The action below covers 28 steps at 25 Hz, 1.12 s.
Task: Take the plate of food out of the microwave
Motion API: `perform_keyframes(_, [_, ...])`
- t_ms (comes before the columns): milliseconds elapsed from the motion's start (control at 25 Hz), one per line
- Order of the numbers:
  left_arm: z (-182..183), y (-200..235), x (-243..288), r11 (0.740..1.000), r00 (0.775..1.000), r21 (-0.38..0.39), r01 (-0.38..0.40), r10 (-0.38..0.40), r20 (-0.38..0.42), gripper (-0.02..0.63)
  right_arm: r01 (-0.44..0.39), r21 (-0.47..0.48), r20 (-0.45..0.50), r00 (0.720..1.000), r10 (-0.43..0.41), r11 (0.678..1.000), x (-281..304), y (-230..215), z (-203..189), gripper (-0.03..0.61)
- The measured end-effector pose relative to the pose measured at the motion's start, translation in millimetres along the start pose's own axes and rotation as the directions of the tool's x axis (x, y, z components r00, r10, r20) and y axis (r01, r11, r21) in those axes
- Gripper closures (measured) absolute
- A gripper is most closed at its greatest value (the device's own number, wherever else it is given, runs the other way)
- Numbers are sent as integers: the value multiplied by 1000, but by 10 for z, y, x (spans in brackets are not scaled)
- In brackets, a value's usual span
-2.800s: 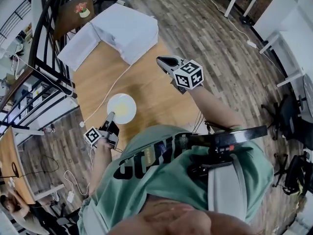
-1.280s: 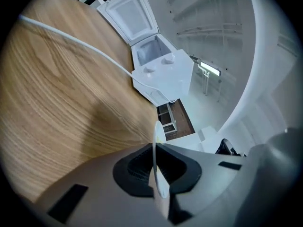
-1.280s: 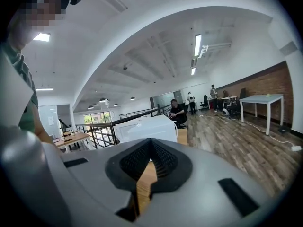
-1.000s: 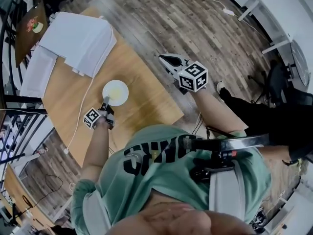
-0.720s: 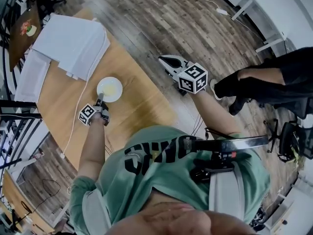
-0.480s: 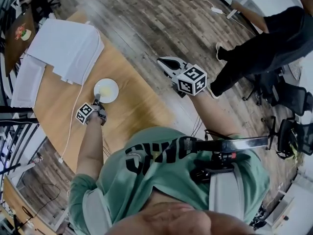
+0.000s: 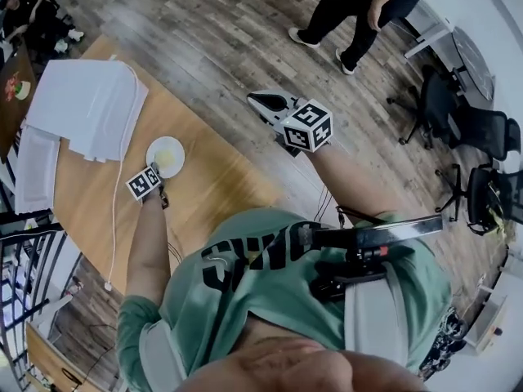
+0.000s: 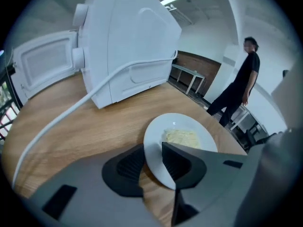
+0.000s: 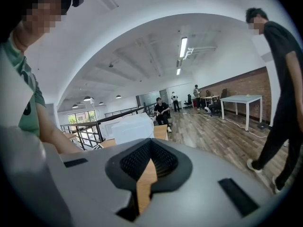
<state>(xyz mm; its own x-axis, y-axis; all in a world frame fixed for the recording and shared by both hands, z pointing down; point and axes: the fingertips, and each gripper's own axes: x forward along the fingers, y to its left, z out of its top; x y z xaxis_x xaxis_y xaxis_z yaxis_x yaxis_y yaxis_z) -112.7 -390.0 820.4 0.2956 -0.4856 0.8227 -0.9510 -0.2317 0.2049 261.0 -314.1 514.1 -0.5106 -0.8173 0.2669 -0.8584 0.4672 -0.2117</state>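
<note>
Plate [image 8: 176, 121]: one round, smooth white dish with a shallow rim. It carries a single low heap of pale yellow, stringy food [image 8: 182, 137]. It lies flat on the light wooden table [image 8: 94, 131], outside the microwave [image 8: 128, 46]. In the head view it is at 4 o'clock from the microwave and near it, but not touching.

The microwave is one boxy white shell with rounded corners, and its door [image 8: 42, 65] hangs open at 9 o'clock. One white cable [image 8: 71, 112] runs across the wood at 10 o'clock from the plate, clear of it. Bare grain surrounds the dish, and the table's edge passes just beyond it at 2 o'clock.

Two grippers show, both grey with ribbed black pads. The left gripper [image 8: 152, 148] has just been opening its jaws. The plate's near rim sits between the pads, which no longer press on it.

The right gripper [image 9: 150, 145] has its jaws closed tip to tip on nothing. In the head view it shows over the plank floor, well apart at 2 o'clock from the plate. One person [image 7: 359, 6] walks there.
</note>
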Motion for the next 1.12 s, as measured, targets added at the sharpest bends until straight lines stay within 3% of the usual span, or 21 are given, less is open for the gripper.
perform_keyframes(80, [6, -17, -23, 1000, 1000, -6, -6, 6, 8, 511, -7, 5, 8, 1000, 7, 1000, -14, -31, 18, 572])
perform_keyframes(160, [1, -30, -101, 998, 1000, -63, 7, -5, 30, 511, -16, 13, 17, 1000, 16, 1000, -48, -53, 26, 572])
perform_keyframes(320, [10, -110, -402, 992, 993, -117, 48, -35, 110, 511, -31, 33, 35, 999, 30, 999, -131, -102, 29, 572])
perform_keyframes(480, [-57, -228, -896, 973, 967, -177, 146, -103, 233, 511, -61, 47, 54, 997, 58, 997, -193, -95, 26, 572])
perform_keyframes(680, [-172, -443, -1612, 939, 905, -210, 273, -177, 386, 512, -121, 62, 80, 990, 116, 991, -269, -74, 1, 572])
perform_keyframes(760, [-206, -527, -1909, 930, 873, -188, 314, -205, 442, 515, -157, 74, 84, 985, 151, 985, -238, -23, -39, 572])
perform_keyframes(920, [-244, -615, -2417, 915, 811, -168, 367, -226, 540, 607, -233, 97, 75, 971, 226, 968, -103, 168, -182, 572])
perform_keyframes(1120, [-198, -605, -2991, 889, 719, -131, 440, -260, 645, 607, -320, 90, 63, 947, 316, 943, 122, 587, -58, 572])
